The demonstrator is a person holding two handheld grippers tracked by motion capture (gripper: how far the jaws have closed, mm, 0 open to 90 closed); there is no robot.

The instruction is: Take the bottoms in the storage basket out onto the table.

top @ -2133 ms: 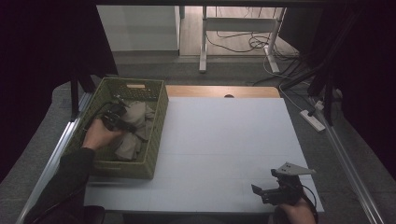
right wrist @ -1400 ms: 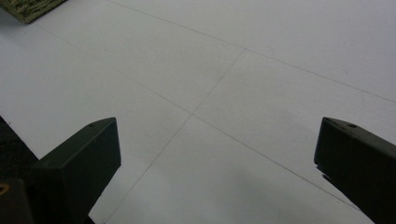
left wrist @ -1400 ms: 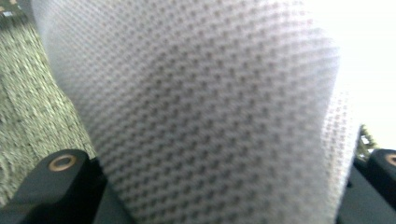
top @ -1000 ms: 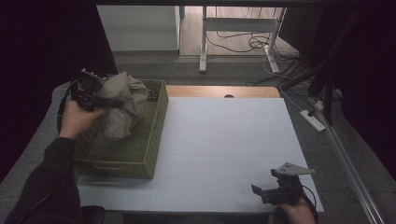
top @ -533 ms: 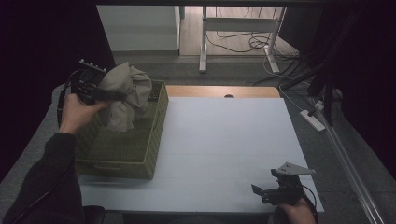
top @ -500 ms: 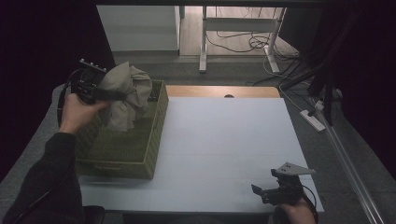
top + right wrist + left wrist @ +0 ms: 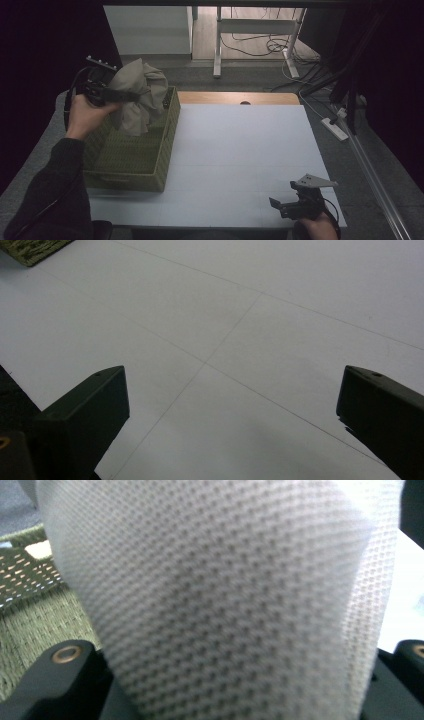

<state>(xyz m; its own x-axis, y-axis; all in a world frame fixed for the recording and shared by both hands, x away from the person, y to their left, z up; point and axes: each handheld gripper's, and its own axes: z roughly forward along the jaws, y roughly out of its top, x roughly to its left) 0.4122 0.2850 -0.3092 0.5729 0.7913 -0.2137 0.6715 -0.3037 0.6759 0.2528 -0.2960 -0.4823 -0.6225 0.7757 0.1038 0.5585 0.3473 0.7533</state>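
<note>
A crumpled grey-beige mesh cloth (image 7: 137, 95) hangs above the far end of a green woven basket (image 7: 150, 160) at the table's left. My left gripper (image 7: 117, 94) is shut on the cloth's upper part, held up in a person's left hand. In the left gripper view the cloth (image 7: 225, 595) bulges between the jaws, with the basket's weave (image 7: 35, 600) behind it at the left. My right gripper (image 7: 280, 206) rests low at the table's near right corner, open. Its view has bare white table (image 7: 240, 340) between the two wide-apart jaws.
The white table (image 7: 240, 150) stretches right of the basket. A basket corner (image 7: 30, 250) shows at the top left of the right gripper view. A power strip (image 7: 337, 129) lies on the floor to the right. Desk legs and cables (image 7: 260, 42) stand beyond the far edge.
My left gripper has lifted the cloth out of the basket and raised it further over its far end. The right gripper has stayed where it was.
</note>
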